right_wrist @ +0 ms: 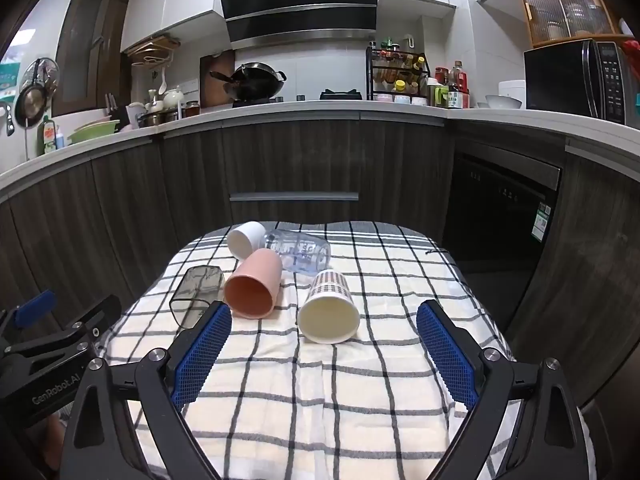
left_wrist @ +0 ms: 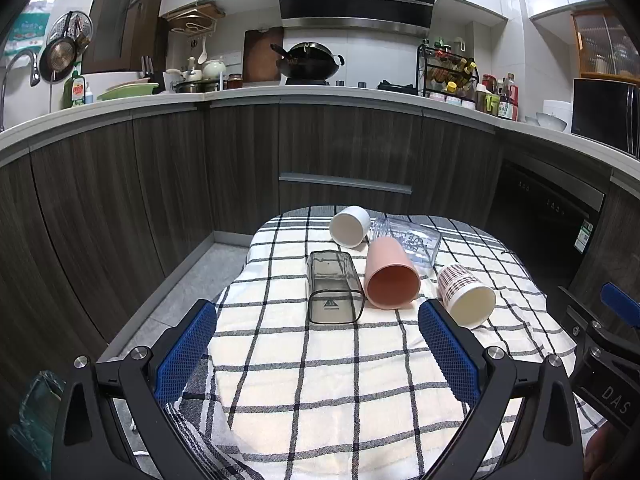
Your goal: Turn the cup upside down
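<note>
Several cups lie on their sides on a checked cloth (left_wrist: 320, 380). A pink cup (left_wrist: 390, 276) (right_wrist: 254, 286) opens toward me. A patterned white cup (left_wrist: 464, 296) (right_wrist: 330, 306) lies to its right. A dark clear square cup (left_wrist: 332, 286) (right_wrist: 196, 294) lies to its left. A small white cup (left_wrist: 349, 225) (right_wrist: 245, 238) and a clear glass (left_wrist: 408, 242) (right_wrist: 300, 254) lie behind. My left gripper (left_wrist: 318, 322) is open and empty, short of the cups. My right gripper (right_wrist: 324, 324) is open and empty, its fingers either side of the patterned cup's mouth but nearer me.
The cloth covers a small table (right_wrist: 460, 280) in front of dark wooden kitchen cabinets (left_wrist: 340, 148). A dishwasher front (right_wrist: 500, 216) stands to the right. The floor (left_wrist: 180, 300) drops off to the left. The right gripper's body shows in the left wrist view (left_wrist: 600, 344).
</note>
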`<state>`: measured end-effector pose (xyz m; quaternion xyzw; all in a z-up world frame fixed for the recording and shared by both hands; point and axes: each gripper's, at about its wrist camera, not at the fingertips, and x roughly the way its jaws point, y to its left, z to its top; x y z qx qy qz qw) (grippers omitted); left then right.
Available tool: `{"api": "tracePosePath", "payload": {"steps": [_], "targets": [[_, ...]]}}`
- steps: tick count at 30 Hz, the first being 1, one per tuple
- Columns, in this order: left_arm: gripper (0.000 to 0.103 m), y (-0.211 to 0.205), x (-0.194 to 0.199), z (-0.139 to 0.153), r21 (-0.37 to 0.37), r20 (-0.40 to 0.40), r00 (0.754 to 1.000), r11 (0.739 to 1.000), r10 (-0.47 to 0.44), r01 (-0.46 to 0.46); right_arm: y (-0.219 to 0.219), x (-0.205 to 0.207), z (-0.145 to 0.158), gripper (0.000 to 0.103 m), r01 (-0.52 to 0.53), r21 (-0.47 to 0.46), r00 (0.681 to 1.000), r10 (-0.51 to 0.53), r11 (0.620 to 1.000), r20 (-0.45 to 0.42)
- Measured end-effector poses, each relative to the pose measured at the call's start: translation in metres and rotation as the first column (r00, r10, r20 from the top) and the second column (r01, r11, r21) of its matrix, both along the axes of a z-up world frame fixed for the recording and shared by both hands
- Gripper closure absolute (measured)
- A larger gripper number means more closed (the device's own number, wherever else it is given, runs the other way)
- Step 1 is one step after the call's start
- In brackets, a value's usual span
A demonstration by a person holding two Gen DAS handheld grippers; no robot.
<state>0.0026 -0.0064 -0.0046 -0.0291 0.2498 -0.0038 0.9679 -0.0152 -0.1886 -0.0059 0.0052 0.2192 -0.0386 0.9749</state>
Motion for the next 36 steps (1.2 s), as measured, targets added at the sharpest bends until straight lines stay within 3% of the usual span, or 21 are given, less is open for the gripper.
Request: {"api": "tracePosePath", "payload": {"steps": [36], "targets": [[0.0,-0.001,-0.001,0.007,-0.008,-0.028,1.0,1.0,-0.014,0.014,0.003,-0.003,0.006,0.009,-0.001,0.004,1.0,0.001,1.0,-0.002]]}}
